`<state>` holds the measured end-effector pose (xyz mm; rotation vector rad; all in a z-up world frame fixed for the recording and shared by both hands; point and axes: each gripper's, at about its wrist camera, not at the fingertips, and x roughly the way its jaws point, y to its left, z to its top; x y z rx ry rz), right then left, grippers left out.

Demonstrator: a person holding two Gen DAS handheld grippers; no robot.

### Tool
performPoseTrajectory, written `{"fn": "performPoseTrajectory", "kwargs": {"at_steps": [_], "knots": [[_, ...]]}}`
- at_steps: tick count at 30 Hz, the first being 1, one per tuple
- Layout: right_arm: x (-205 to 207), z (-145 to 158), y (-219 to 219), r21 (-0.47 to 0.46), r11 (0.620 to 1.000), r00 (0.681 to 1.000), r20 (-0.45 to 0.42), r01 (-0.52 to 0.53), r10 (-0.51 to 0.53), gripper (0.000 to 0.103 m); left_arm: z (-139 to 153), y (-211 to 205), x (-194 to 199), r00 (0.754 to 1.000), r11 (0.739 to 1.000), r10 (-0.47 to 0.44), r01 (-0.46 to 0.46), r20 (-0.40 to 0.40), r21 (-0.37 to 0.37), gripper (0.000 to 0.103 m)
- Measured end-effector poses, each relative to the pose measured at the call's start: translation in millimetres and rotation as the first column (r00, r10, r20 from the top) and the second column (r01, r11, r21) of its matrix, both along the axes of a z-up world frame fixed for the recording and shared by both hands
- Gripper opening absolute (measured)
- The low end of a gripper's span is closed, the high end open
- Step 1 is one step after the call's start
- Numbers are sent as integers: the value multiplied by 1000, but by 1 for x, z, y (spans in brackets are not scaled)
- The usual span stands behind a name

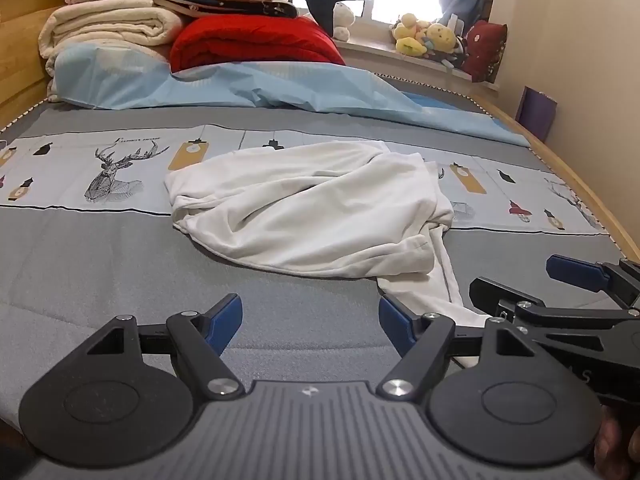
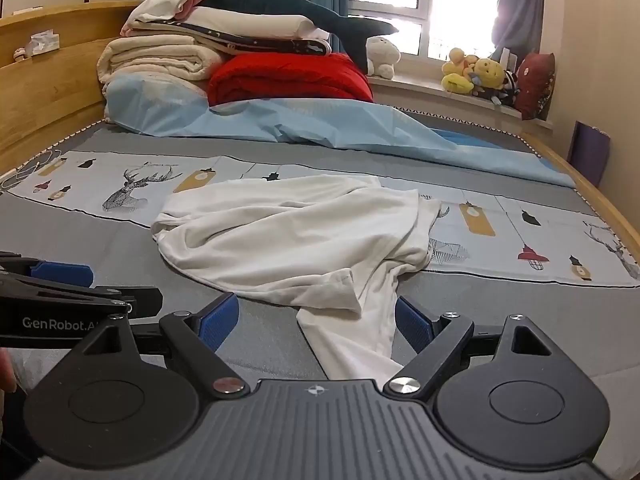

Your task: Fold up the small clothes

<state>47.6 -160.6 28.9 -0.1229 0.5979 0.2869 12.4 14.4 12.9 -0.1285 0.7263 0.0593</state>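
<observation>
Left wrist view. Left gripper (image 1: 310, 326): black plastic linkage arms, ribbed grey housing, blue ribbed finger pads (image 1: 226, 320); jaws spread wide, nothing between them, over the grey quilted bed cover (image 1: 100, 276). White garment (image 1: 312, 208): soft knit cloth, crumpled in a loose heap at mid-bed, partly on the printed band (image 1: 80, 176) of the cover; one narrow strip of it trails toward the camera and passes just beside the left gripper's right-hand pad. Printed band: pale panel with line-drawn stag heads, lantern shapes and a line of script too small to read. Right gripper (image 1: 532, 280): enters at the right edge, black with blue pads; only partly seen here. Behind: light-blue sheet (image 1: 248, 84), red quilt (image 1: 252, 44), cream folded blankets (image 1: 108, 26).

Right wrist view. Right gripper (image 2: 316, 322): same build; jaws spread wide, the garment's (image 2: 296, 232) trailing strip lying between the pads, not pinched. Left gripper (image 2: 60, 280): at the left edge, its arm printed "GenRobot.A", the rest cut off. Windowsill: yellow plush toys (image 2: 476, 74); wooden headboard (image 2: 52, 80) at left.
</observation>
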Motion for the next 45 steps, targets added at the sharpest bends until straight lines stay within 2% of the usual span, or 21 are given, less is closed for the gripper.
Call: {"fn": "performPoseTrajectory", "kwargs": {"at_steps": [12,45], "knots": [[1,-1,2,0,1000,1000,0,0,0,86,-15,4,7,1000,1000,5,-5,-17,0,80],[2,-1,2,-1,1000,1000,-2,0,0,86,-21,3,10,1000,1000,9,-9,-27,2,80]]}}
